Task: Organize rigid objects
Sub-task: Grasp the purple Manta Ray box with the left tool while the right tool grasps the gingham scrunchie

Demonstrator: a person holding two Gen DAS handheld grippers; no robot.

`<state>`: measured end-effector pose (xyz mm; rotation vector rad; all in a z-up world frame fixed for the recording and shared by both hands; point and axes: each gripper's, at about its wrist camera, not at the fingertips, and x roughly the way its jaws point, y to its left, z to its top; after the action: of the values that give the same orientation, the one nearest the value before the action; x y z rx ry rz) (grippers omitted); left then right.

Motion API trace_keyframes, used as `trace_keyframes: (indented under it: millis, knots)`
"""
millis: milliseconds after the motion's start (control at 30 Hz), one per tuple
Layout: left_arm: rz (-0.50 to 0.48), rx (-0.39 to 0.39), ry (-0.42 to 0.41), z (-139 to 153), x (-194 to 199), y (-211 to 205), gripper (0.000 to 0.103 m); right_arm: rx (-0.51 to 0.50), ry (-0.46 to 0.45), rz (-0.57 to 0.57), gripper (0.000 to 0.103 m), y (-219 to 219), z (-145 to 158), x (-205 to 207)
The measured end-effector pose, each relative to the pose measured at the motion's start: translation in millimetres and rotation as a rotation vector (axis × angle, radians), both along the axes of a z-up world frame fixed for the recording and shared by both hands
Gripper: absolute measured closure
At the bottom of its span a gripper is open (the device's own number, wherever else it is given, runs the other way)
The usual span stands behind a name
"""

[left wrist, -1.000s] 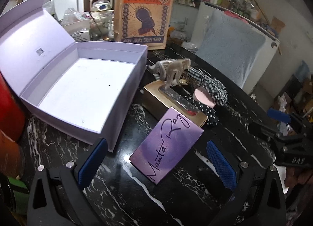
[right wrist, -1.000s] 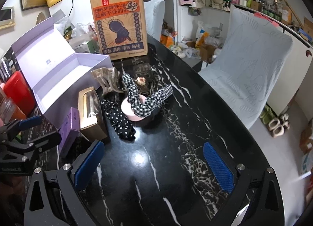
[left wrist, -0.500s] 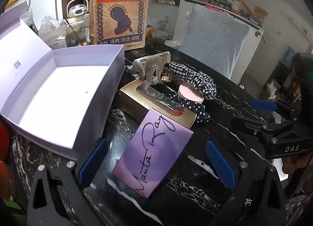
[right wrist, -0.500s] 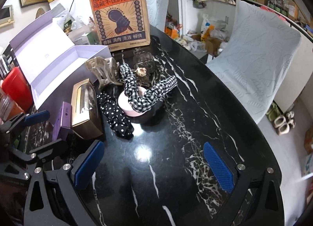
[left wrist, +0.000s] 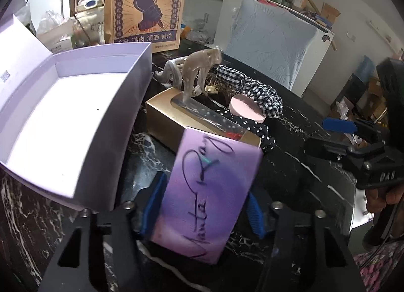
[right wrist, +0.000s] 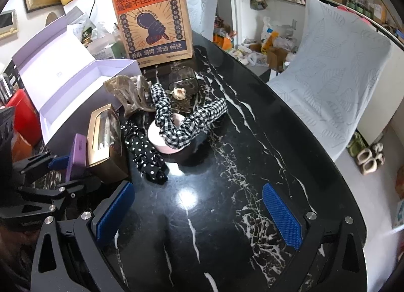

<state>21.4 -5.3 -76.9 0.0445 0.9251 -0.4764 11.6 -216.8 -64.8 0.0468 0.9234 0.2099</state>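
Note:
My left gripper point(left wrist: 203, 210) is shut on a purple "Manta Ray" box point(left wrist: 209, 196), its blue pads pressing both long sides; the box is tilted, its far end against a gold box point(left wrist: 181, 120). The right wrist view shows the purple box point(right wrist: 77, 155) held on edge beside the gold box point(right wrist: 104, 138). A beige claw clip point(left wrist: 192, 69) stands at the gold box's far end. An open lilac storage box point(left wrist: 65, 115) lies to the left. My right gripper point(right wrist: 199, 216) is open and empty over the black marble table point(right wrist: 227, 241).
A pink round case point(right wrist: 164, 135) with a checked scrunchie point(right wrist: 192, 122) and a dotted scrunchie point(right wrist: 145, 150) lie right of the gold box. A brown paper bag point(right wrist: 154, 19) stands behind. A dark clear container point(right wrist: 183, 82) sits near it. A covered chair point(right wrist: 335, 84) stands at the right.
My left gripper has moved forward and shut on the purple box, which was lying free between the open fingers. The right gripper has stayed open, shifting slightly.

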Motion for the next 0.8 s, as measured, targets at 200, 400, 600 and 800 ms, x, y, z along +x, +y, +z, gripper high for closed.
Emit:
trace_keyframes:
  millis: [200, 400, 600, 800]
  knots:
    - [0.063, -0.010, 0.027, -2.1, -6.6, 10.0, 0.047, 0.006, -0.006, 0.016, 0.012, 2.1, 0.7, 5.9]
    - [0.121, -0.038, 0.039, -2.0, -14.6, 15.7, 0.048, 0.038, -0.032, 0.054, 0.017, 6.9, 5.4, 21.8]
    - [0.147, -0.036, 0.057, -6.4, -11.7, 12.2, 0.048, 0.082, -0.022, 0.057, 0.017, 14.8, -2.8, 52.6]
    - [0.172, -0.044, 0.068, -7.1, -6.8, 15.0, 0.049, 0.129, 0.009, 0.030, 0.022, 17.8, -12.9, 75.3]
